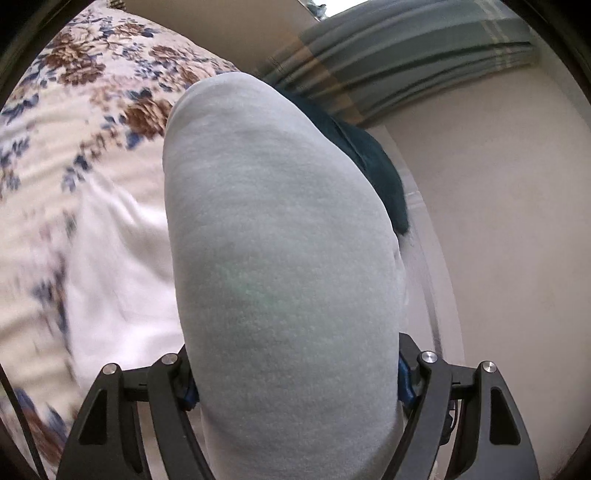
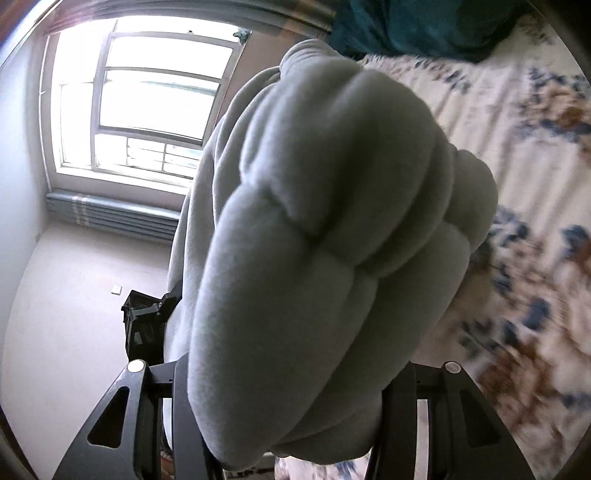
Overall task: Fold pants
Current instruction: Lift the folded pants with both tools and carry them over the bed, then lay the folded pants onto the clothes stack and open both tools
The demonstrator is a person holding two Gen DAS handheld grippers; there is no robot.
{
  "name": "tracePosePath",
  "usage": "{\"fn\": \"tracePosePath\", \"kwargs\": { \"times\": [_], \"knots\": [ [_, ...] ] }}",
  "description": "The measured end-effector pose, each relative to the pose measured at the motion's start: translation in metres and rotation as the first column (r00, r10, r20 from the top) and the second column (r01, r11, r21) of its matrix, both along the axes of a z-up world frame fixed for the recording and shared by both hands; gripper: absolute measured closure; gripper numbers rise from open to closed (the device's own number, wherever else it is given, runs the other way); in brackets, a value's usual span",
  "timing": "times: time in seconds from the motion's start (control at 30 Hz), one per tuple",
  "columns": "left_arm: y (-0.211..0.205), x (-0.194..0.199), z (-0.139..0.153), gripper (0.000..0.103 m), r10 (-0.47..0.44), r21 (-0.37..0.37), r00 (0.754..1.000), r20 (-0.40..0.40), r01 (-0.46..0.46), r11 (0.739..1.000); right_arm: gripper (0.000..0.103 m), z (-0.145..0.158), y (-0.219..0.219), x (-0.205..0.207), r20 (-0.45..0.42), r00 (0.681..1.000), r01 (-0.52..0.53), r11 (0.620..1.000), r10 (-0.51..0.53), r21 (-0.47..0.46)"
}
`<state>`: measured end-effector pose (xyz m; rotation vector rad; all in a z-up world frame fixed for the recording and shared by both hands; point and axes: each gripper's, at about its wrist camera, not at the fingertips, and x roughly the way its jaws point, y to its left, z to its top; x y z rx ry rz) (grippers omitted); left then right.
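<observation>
The light grey pants fill the middle of the left wrist view, bulging up between my left gripper's black fingers, which are shut on the cloth. In the right wrist view the same grey pants are bunched in thick folds between my right gripper's fingers, also shut on them. Both fingertips are hidden by fabric. The pants are held up above the floral bedspread. The other gripper shows at the far end of the cloth.
The bed with the floral bedspread lies below. A dark teal cloth lies at its far side and shows behind the pants. A bright window, striped curtain and plain walls surround the bed.
</observation>
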<state>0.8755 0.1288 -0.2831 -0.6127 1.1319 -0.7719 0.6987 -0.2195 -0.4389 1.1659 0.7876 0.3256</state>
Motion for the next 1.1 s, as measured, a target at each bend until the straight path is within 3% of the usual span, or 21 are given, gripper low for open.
{"fn": "tracePosePath", "kwargs": {
  "times": [0.2, 0.33, 0.4, 0.5, 0.63, 0.7, 0.73, 0.83, 0.93, 1.0, 1.03, 1.1],
  "knots": [
    [0.036, 0.074, -0.081, 0.028, 0.014, 0.029, 0.998, -0.065, -0.012, 1.000, 0.054, -0.071, 0.033, 0.111, -0.042, 0.998, -0.036, 0.999, 0.036, -0.001],
    [0.048, 0.100, -0.149, 0.027, 0.027, 0.094, 0.989, -0.143, -0.014, 0.995, 0.054, -0.126, 0.053, 0.154, -0.123, 0.992, -0.049, 0.998, 0.043, -0.042],
    [0.051, 0.100, -0.159, 0.024, 0.022, 0.098, 0.989, -0.143, -0.008, 0.995, 0.053, -0.142, 0.059, 0.150, -0.141, 0.989, -0.049, 0.998, 0.044, -0.033],
    [0.052, 0.097, -0.154, 0.020, 0.016, 0.100, 0.987, -0.162, 0.001, 0.995, 0.048, -0.144, 0.063, 0.157, -0.144, 0.988, -0.069, 0.996, 0.061, -0.052],
    [0.051, 0.087, -0.130, 0.012, 0.049, 0.202, 0.981, -0.190, -0.010, 0.979, 0.030, -0.139, 0.059, 0.165, -0.230, 0.969, -0.100, 0.994, 0.087, -0.045],
    [0.045, 0.073, -0.112, 0.010, 0.063, 0.286, 0.986, -0.157, -0.016, 0.958, 0.023, -0.132, 0.060, 0.172, -0.286, 0.950, -0.156, 0.983, 0.123, -0.097],
    [0.042, 0.065, -0.103, 0.009, 0.072, 0.330, 0.989, -0.128, -0.026, 0.944, 0.011, -0.128, 0.060, 0.171, -0.302, 0.945, -0.167, 0.978, 0.123, -0.123],
    [0.028, 0.044, -0.079, 0.001, 0.059, 0.482, 0.998, 0.004, -0.053, 0.874, 0.008, -0.103, 0.064, 0.163, -0.348, 0.932, -0.204, 0.939, 0.100, -0.276],
    [0.011, 0.023, -0.060, 0.000, 0.054, 0.612, 0.994, 0.094, -0.101, 0.784, 0.008, -0.067, 0.066, 0.157, -0.398, 0.917, -0.234, 0.829, 0.015, -0.508],
    [0.003, 0.009, -0.049, 0.000, 0.064, 0.671, 0.988, 0.144, -0.145, 0.727, 0.008, -0.039, 0.074, 0.155, -0.410, 0.911, -0.265, 0.698, -0.045, -0.665],
    [-0.001, 0.002, -0.045, 0.000, 0.072, 0.694, 0.983, 0.167, -0.169, 0.699, 0.008, -0.025, 0.090, 0.125, -0.405, 0.912, -0.275, 0.636, -0.064, -0.721],
    [-0.005, -0.011, -0.036, 0.000, 0.088, 0.711, 0.976, 0.200, -0.206, 0.672, 0.007, 0.009, 0.100, 0.121, -0.362, 0.928, -0.264, 0.519, -0.095, -0.813]
  ]
}}
